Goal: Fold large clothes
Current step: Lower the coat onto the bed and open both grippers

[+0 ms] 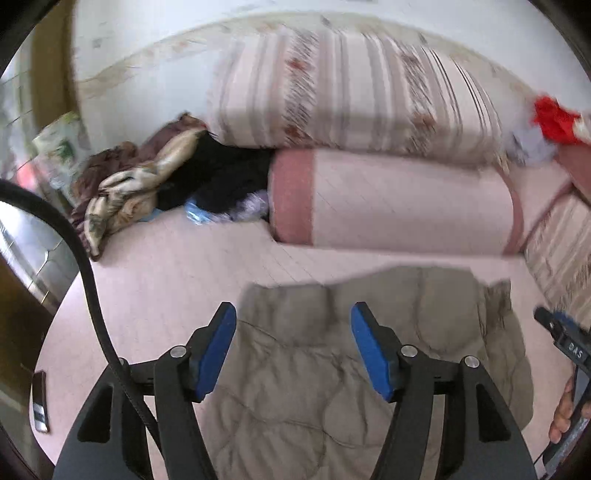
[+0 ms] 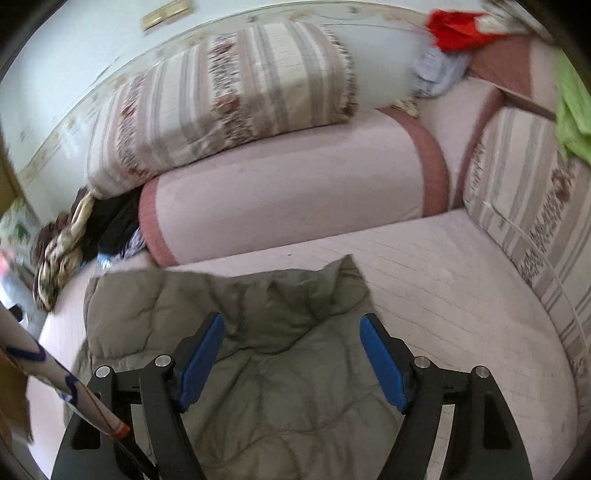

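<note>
Left tongs [image 1: 293,347]: the two black arms with blue pads stood apart, about half spread, with nothing gripped between them; they hung above the garment and pointed obliquely down at it. Right tongs [image 2: 291,354]: the blue-padded arms were spread wide and likewise held nothing, poised over the same garment without touching it. In the left wrist view the right tongs appeared at the right edge, with fingers [image 1: 561,417] of the person's hand wrapped around the handle.

Below both pairs lay the olive-grey quilted padded jacket [image 2: 266,369], resting on the pale pink checked bed sheet [image 2: 443,280] near the front edge of the bed. Its far portion was bunched into soft ridges, one corner rising to a point toward the bolster; the near portion lay flatter.

Behind the jacket, a long pale pink cylindrical bolster with dusty-rose end bands [image 2: 295,184] lay across the bed. On top of it rested a cream pillow with grey stripes and reddish floral bands [image 2: 225,96]. A second cushion of the same striped fabric [image 2: 535,206] stood along the right side. At the bolster's left end sat a heap of crumpled brown, beige and black clothes [image 1: 147,184]. A red cloth [image 2: 458,26] and a bright green cloth [image 2: 574,110] lay at the far right. A dark flat phone-like object [image 1: 40,402] lay at the left edge of the bed.
</note>
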### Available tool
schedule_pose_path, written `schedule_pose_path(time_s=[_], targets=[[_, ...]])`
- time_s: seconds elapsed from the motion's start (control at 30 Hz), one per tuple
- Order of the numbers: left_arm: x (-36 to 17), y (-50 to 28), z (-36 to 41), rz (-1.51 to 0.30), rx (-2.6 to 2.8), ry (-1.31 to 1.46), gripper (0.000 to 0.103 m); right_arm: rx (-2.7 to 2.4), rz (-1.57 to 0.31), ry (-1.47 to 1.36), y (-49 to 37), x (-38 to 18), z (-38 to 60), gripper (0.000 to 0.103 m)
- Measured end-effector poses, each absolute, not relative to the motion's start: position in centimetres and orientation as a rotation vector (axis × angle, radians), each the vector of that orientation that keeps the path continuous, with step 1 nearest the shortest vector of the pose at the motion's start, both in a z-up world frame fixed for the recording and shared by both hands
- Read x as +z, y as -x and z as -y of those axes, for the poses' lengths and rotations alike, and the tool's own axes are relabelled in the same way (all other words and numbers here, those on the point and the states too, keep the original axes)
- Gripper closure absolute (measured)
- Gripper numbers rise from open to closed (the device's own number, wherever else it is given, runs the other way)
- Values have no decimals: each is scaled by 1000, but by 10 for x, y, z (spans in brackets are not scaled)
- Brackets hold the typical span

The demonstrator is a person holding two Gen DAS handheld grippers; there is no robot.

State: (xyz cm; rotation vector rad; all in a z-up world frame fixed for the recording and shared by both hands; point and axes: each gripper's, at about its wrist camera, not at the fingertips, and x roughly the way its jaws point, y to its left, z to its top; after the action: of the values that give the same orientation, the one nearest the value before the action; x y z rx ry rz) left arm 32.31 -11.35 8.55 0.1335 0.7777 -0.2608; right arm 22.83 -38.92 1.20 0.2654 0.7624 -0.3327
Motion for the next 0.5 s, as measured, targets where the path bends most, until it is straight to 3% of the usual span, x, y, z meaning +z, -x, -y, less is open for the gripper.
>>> schedule_pose_path(time_s=[0.4, 0.5], targets=[[-37, -368, 218, -945, -258, -398, 39, -321, -936, -221, -300, -80, 381, 23], [-56, -388, 211, -991, -256, -321, 32, -339, -971, -248, -305, -103, 396, 23]])
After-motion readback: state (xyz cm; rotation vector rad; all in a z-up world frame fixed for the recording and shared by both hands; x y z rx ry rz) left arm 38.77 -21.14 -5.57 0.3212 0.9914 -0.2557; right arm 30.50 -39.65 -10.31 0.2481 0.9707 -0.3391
